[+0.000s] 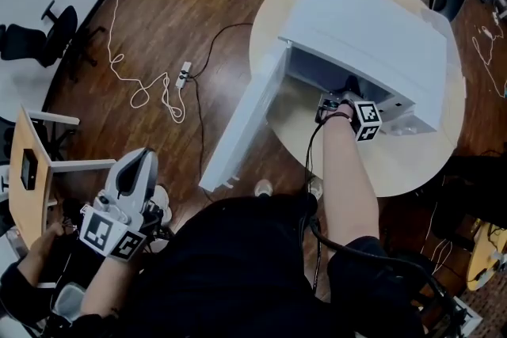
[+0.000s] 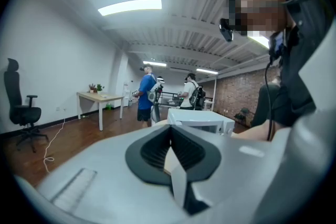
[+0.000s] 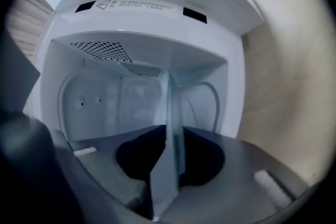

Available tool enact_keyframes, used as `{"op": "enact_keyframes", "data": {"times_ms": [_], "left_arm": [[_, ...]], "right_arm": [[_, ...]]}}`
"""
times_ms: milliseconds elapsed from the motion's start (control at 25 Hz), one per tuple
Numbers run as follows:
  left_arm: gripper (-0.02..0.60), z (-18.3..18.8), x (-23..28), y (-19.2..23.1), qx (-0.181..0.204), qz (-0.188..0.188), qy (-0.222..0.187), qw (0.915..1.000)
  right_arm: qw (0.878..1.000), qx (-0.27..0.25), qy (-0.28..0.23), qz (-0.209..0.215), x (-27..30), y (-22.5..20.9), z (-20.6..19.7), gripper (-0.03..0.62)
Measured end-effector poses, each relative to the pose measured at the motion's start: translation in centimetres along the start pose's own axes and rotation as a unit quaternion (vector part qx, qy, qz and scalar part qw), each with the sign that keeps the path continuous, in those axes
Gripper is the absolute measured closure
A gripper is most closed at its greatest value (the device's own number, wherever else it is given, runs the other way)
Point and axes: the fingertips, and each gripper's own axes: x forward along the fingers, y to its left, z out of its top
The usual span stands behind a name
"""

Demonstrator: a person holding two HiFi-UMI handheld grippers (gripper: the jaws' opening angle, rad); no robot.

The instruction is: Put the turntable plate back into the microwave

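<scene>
Turntable plate [image 3: 169, 97]: clear, faintly bluish glass, seen edge-on as a thin pale strip at centre frame of the right gripper view. It reaches into the white cavity of the microwave [image 1: 372, 36]. Right gripper [image 3: 167, 165]: jaws narrowly parted, clamped on the plate's near edge. Left gripper [image 2: 172, 160]: jaws together, nothing between them; lower left of the head view, well apart from the microwave. Door [image 1: 245, 123]: open.
</scene>
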Motion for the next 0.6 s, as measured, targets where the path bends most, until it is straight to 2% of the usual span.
{"op": "enact_keyframes", "data": {"times_ms": [80, 120, 240, 400, 520, 600], "left_arm": [[0.58, -0.1, -0.1, 0.2, -0.005, 0.001, -0.005, 1.0], [0.579, -0.2, -0.1, 0.3, -0.011, 0.003, -0.006, 0.9999], [0.58, -0.8, 0.3, 0.1, -0.025, -0.001, -0.01, 0.9996], [0.58, -1.0, 1.4, -1.1, -0.032, -0.018, -0.016, 0.9992], [0.58, -1.1, 1.9, -1.9, -0.033, -0.025, -0.016, 0.999], [0.58, -1.4, 2.1, -2.5, -0.032, -0.029, -0.011, 0.999]], "right_arm": [[1.0, -0.003, 0.009, -0.017, -0.4, 0.2, -0.1, 0.426], [0.999, -0.009, 0.017, -0.027, -0.6, 0.2, -0.4, 0.402], [0.996, -0.03, 0.038, -0.074, -2.1, -0.8, -1.1, 0.402], [0.984, -0.09, 0.077, -0.135, -4.0, -2.0, -2.1, 0.402], [0.981, -0.09, 0.083, -0.15, -4.9, -2.8, -2.6, 0.402], [0.982, -0.07, 0.082, -0.154, -5.0, -3.5, -2.6, 0.41]]}}
